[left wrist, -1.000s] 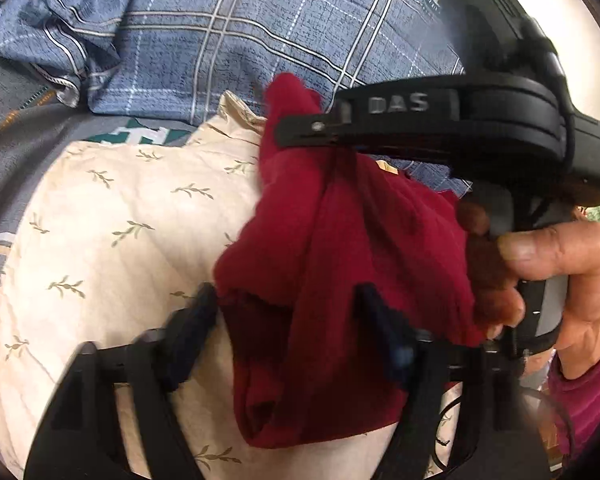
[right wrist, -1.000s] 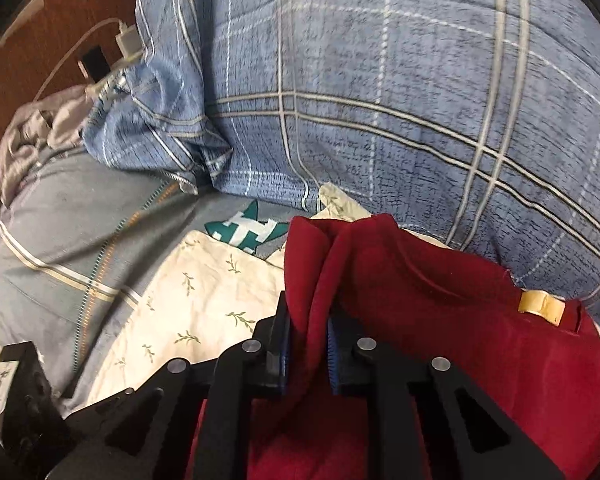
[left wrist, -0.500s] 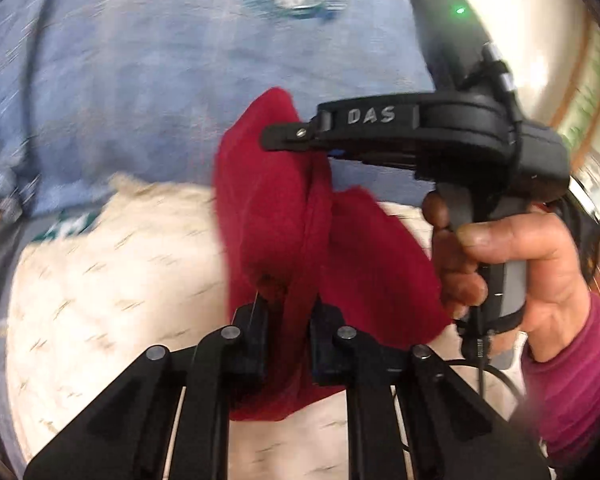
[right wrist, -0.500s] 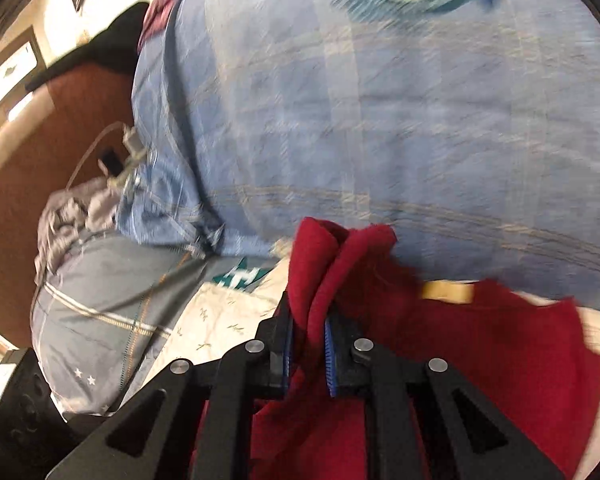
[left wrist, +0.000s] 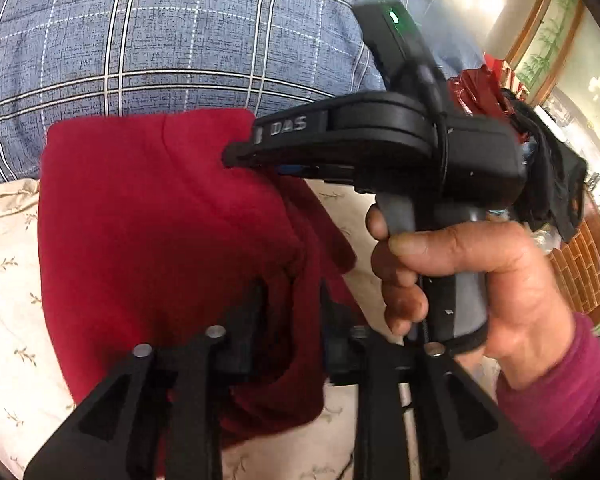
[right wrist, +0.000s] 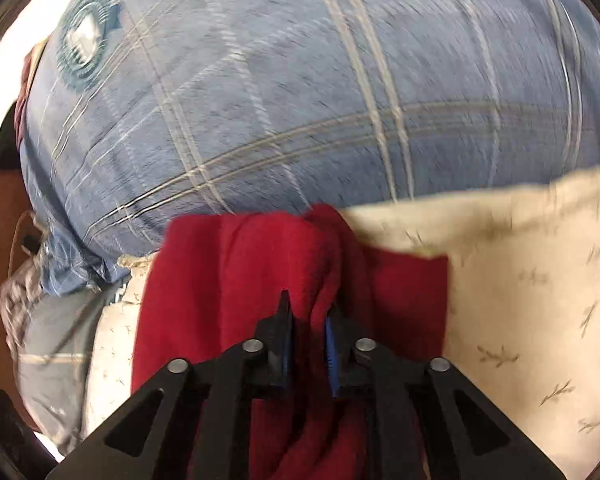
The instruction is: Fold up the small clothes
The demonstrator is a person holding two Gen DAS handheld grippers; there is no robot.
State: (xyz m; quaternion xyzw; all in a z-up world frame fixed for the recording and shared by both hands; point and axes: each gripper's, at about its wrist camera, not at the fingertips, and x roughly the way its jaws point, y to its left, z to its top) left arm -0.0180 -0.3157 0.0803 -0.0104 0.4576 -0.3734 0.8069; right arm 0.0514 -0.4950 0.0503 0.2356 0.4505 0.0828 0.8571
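Both hand-held grippers, left (left wrist: 290, 312) and right (right wrist: 308, 330), are opening, red garment (left wrist: 160, 220) folds still between their pads (cream pillow (right wrist: 520, 280) beneath).

Left gripper (left wrist: 290, 312), right gripper (right wrist: 308, 320): fingers opening.

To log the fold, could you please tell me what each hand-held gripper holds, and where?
Both have the red garment between opening jaws: left hand-held gripper at a lower fold, right hand-held gripper at a bunched upper edge.

Red garment (left wrist: 152, 240) now spread flat over cream leaf-print cloth (left wrist: 4, 264), no longer bunched. Left gripper (left wrist: 290, 312) and right gripper (right wrist: 308, 330) jaws opening, fabric between each pair.
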